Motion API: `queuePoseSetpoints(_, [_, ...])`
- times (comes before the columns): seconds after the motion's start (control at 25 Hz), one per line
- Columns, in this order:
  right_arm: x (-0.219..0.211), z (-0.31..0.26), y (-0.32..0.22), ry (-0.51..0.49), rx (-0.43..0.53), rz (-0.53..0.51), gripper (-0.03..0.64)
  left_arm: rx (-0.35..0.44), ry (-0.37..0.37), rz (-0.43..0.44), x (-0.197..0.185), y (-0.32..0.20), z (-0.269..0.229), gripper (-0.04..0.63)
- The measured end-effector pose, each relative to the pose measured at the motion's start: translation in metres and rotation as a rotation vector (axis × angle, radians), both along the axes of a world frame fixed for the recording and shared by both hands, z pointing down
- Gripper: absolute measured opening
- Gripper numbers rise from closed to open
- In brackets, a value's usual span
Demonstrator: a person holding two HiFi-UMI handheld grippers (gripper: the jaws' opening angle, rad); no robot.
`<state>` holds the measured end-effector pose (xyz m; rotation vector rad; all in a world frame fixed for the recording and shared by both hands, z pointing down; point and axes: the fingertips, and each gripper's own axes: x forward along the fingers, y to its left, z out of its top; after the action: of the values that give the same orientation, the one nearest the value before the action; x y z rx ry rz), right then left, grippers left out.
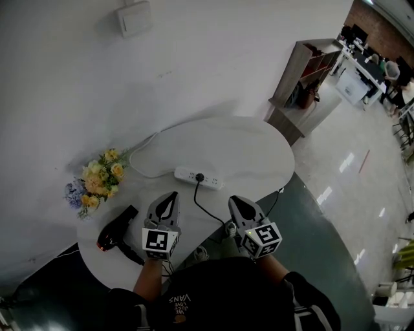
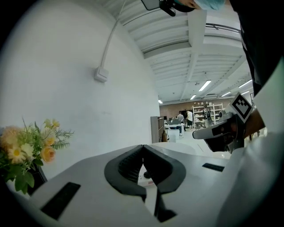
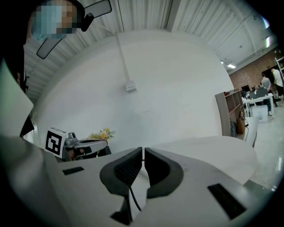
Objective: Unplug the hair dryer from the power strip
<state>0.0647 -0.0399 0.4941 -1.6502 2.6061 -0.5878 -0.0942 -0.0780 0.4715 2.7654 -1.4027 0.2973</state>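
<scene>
The white power strip (image 1: 197,177) lies mid-table with a black plug (image 1: 200,177) in it. The plug's black cord (image 1: 206,210) runs toward the table's near edge. The black hair dryer (image 1: 116,236) lies at the near left of the white table (image 1: 259,152). My left gripper (image 1: 171,194) and right gripper (image 1: 233,201) hover side by side short of the strip, both shut with nothing held. The left gripper view looks past its closed jaws to the plug (image 2: 146,174). In the right gripper view the cord (image 3: 133,198) shows below the jaws.
A bunch of yellow and blue flowers (image 1: 97,181) stands at the table's left, by the wall. The strip's white cable (image 1: 145,155) loops toward the flowers. A shelf unit (image 1: 304,77) stands beyond the table on the right, and a white box (image 1: 134,17) is mounted on the wall.
</scene>
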Motion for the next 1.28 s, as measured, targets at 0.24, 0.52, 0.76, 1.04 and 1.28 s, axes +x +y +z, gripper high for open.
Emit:
queuePoseSetpoints(0.24, [0.005,0.011,-0.025,0.015,-0.033,-0.066,0.044,0.012,-0.044,0.005,0.009,-0.027,0.02,0.019])
queuePoseSetpoints(0.52, [0.008,0.021,-0.055,0.021,-0.055,-0.163,0.045,-0.021,-0.038,-0.007,0.023,-0.052,0.036,0.02])
queuePoseSetpoints(0.76, [0.012,0.03,-0.074,0.027,-0.073,-0.205,0.044,-0.065,-0.136,0.032,0.028,-0.07,0.066,0.064])
queuePoseSetpoints(1.04, [0.014,0.04,-0.09,0.039,-0.087,-0.233,0.044,-0.114,-0.266,0.139,0.035,-0.087,0.109,0.195])
queuePoseSetpoints(1.28, [0.013,0.05,-0.1,0.097,-0.091,-0.278,0.046,-0.132,-0.47,0.285,0.04,-0.093,0.139,0.281])
